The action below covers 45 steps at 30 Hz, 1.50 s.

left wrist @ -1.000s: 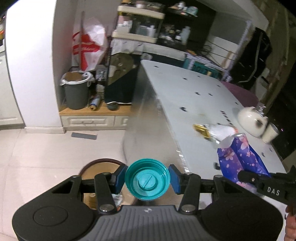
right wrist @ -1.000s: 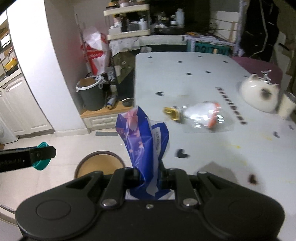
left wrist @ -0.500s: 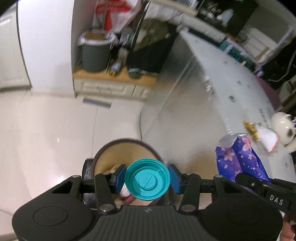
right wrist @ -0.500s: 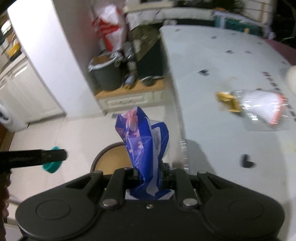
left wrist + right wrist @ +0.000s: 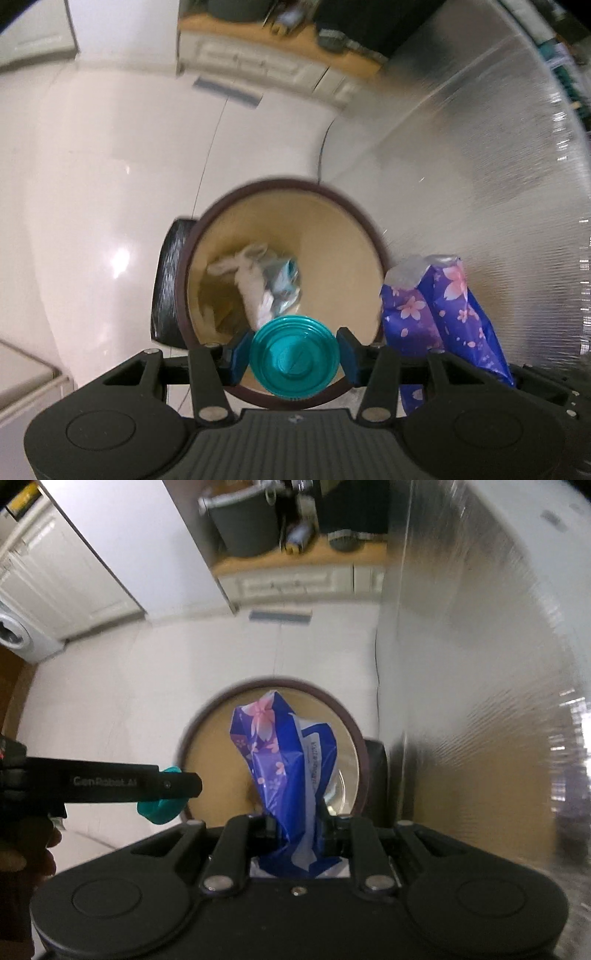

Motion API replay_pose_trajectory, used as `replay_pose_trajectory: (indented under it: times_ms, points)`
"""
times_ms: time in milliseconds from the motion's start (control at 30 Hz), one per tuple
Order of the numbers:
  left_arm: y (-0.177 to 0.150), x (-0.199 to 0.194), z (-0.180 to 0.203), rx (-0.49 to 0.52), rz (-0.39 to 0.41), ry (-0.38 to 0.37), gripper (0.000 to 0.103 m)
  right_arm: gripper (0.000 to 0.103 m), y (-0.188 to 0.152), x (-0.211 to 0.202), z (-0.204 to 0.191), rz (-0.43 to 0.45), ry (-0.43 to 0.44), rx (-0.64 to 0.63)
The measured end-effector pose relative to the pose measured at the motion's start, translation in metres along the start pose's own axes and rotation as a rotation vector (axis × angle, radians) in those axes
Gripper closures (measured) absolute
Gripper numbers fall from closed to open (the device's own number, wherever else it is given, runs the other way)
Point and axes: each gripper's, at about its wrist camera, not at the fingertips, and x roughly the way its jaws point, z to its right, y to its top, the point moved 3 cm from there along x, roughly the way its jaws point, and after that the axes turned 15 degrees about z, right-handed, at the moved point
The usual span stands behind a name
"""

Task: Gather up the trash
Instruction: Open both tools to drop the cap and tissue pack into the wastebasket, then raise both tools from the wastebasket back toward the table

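A glossy pale tile floor (image 5: 110,166) spreads from 9 to 12 o'clock of the waste bin, open as far as the low cabinet base (image 5: 295,583). The table's frosted, ribbed plastic cover (image 5: 480,166) hangs as a wall just beside the bin from 1 to 4 o'clock. The round waste bin (image 5: 354,221) has a dark maroon rim and smooth tan inside, with crumpled white tissue and foil scraps (image 5: 258,284) at its bottom. The right gripper (image 5: 295,827) is clamped tight on a crinkled purple cherry-blossom wrapper (image 5: 284,760), held upright over the bin's mouth. The left gripper (image 5: 293,356) pinches a ridged, round teal bottle cap (image 5: 294,362) between blue pads (image 5: 236,356), above the bin's 6 o'clock rim.
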Motion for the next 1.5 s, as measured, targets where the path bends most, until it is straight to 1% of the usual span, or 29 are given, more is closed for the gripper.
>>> replay_pose_trajectory:
  times_ms: [133,200,300,367,467,500,567,600,767,900,967,1000,1067,1100,1133,1233,1267,1367,1500]
  points:
    - [-0.006,0.026,-0.001,0.056,-0.068,0.016,0.053,0.087,-0.006,0.025,0.004,-0.038,-0.022,-0.016]
    - [-0.008,0.036,-0.001,0.089,-0.086,0.021,0.053,0.087,-0.009,0.035,0.008,-0.058,-0.032,-0.006]
    - [-0.010,0.049,0.000,0.164,-0.121,0.031,0.053,0.087,-0.011,0.048,0.012,-0.088,-0.008,0.018]
    - [-0.011,0.056,0.003,0.226,-0.135,0.036,0.053,0.086,-0.013,0.055,0.014,-0.105,-0.002,0.021]
    - [-0.013,0.061,0.003,0.295,-0.130,0.050,0.052,0.086,-0.014,0.063,0.013,-0.125,0.003,0.016]
    - [-0.013,0.063,0.003,0.317,-0.125,0.054,0.049,0.086,-0.013,0.066,0.012,-0.127,0.006,0.013]
    - [-0.012,0.063,0.003,0.335,-0.108,0.055,0.024,0.086,-0.013,0.071,0.012,-0.127,0.008,0.005]
    - [-0.013,0.064,0.002,0.336,-0.101,0.047,0.021,0.086,-0.012,0.074,0.011,-0.128,0.010,0.003]
    - [-0.021,0.071,-0.005,0.334,-0.094,0.037,0.020,0.084,-0.009,0.086,0.011,-0.130,0.016,-0.009]
    - [-0.024,0.065,-0.011,0.321,-0.069,0.040,0.020,0.082,-0.009,0.088,0.009,-0.123,0.038,-0.003]
    - [-0.025,0.063,-0.015,0.307,-0.063,0.041,0.020,0.077,-0.004,0.091,0.005,-0.104,0.050,-0.007]
    - [-0.026,0.060,-0.014,0.301,-0.061,0.043,0.020,0.073,-0.002,0.091,0.002,-0.086,0.051,-0.006]
    - [-0.027,0.058,-0.019,0.287,-0.056,0.046,0.018,0.060,0.004,0.092,-0.001,-0.049,0.051,-0.004]
    - [-0.027,0.057,-0.021,0.279,-0.054,0.048,0.017,0.046,0.006,0.092,-0.001,-0.035,0.041,-0.008]
    - [-0.028,0.056,-0.023,0.271,-0.052,0.050,0.015,0.036,0.006,0.092,-0.002,-0.025,0.024,-0.016]
    - [-0.029,0.053,-0.030,0.247,-0.047,0.056,0.011,0.026,0.004,0.089,-0.003,-0.012,0.010,-0.043]
    - [-0.030,0.051,-0.030,0.240,-0.045,0.060,0.009,0.024,0.001,0.087,-0.002,-0.015,0.009,-0.046]
    - [-0.030,0.051,-0.035,0.224,-0.048,0.068,0.007,0.023,-0.002,0.087,0.000,-0.028,-0.005,-0.045]
    - [-0.030,0.046,-0.033,0.217,-0.050,0.070,0.002,0.023,-0.009,0.081,0.004,-0.049,-0.005,-0.042]
